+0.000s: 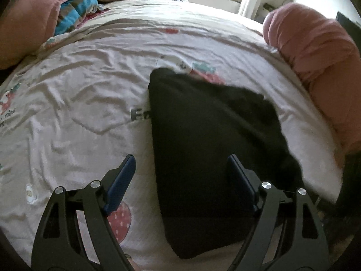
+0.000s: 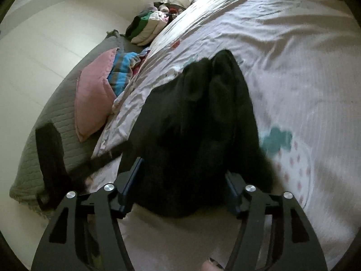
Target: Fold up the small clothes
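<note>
Starting on my left side, my left gripper (image 1: 180, 169) is hovering over the bed with its jaws spread wide and gripping nothing. The left jaw is hanging above the bare bedsheet (image 1: 79, 103), just beyond a printed strawberry (image 1: 119, 221). The black garment (image 1: 203, 146) is lying flat on the sheet between the jaws and reaching out ahead of them; its left edge is running between the two jaws, and the right jaw is sitting over the cloth. Far off to the left of the jaws a pink pillow (image 1: 27, 22) is resting beside a blue striped cloth (image 1: 74, 9), and to the right a pink bolster (image 1: 315, 52) is lying along the bed's edge.

My right gripper (image 2: 182, 176) is also standing with its jaws released and wide apart. The black garment (image 2: 203, 124) is bunching up in a heap between and ahead of these jaws, its near part reaching in between them; I cannot tell whether they are touching it. To the left of the jaws a pink pillow (image 2: 94, 99) is lying on a grey blanket (image 2: 56, 122), with a stack of folded clothes (image 2: 146, 29) farther ahead.
</note>
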The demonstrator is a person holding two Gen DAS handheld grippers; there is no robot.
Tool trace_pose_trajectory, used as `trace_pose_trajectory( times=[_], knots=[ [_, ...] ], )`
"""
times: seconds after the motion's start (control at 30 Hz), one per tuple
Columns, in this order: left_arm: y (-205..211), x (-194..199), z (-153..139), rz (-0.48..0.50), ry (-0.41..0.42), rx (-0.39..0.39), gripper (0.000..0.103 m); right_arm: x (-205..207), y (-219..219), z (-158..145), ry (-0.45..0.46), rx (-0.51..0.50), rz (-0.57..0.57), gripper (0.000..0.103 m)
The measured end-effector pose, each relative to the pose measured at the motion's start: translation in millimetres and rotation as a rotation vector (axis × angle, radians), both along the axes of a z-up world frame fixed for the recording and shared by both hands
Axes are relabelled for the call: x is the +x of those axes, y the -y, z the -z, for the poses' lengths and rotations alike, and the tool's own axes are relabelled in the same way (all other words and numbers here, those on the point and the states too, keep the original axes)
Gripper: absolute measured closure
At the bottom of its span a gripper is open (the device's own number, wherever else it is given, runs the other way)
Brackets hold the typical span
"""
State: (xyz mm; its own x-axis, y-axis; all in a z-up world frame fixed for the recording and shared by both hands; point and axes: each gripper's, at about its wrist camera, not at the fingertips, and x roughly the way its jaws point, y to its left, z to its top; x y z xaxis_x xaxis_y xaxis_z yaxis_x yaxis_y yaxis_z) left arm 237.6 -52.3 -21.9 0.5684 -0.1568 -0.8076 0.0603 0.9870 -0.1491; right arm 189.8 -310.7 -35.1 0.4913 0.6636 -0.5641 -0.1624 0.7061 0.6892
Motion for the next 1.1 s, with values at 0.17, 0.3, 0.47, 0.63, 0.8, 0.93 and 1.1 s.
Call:
trace_pose_trajectory(
  times=[0.17, 0.3, 0.47, 0.63, 0.8, 0.93, 1.1],
  knots=[
    [0.9, -5.9, 4.1, 0.004, 0.007, -0.002, 0.028, 38.5, -2.4, -6.1, -0.027, -0.034, -0.062, 0.035],
    [0.4, -9.9, 4.3, 0.008, 0.016, -0.008, 0.028, 59.8, -12.1, -7.4, -0.033, -0.098, -0.096, 0.042],
    [0.6, -12.2, 4.1, 0.018, 0.019, -0.005, 0.028, 75.5, -24.7, -5.7, -0.017, -0.172, -0.140, 0.048],
    [0.4, -11.5, 4.1, 0.019, 0.016, -0.011, 0.028, 84.6, -28.3, -4.8, 0.030, -0.210, -0.153, 0.079],
    [1.0, -11.7, 2.3, 0.024, 0.003, -0.055, 0.028, 80.3, -35.5, -35.6, 0.167, -0.284, -0.181, 0.084],
    [5.0, -12.5, -0.8, 0.048, 0.002, -0.090, 0.028, 78.8, -36.3, -60.9, 0.270, -0.371, -0.193, 0.084],
    [11.2, -12.0, 9.4, 0.060, -0.026, -0.083, 0.028, 93.9, -24.6, -23.9, 0.161, -0.414, -0.183, 0.084]
  ],
)
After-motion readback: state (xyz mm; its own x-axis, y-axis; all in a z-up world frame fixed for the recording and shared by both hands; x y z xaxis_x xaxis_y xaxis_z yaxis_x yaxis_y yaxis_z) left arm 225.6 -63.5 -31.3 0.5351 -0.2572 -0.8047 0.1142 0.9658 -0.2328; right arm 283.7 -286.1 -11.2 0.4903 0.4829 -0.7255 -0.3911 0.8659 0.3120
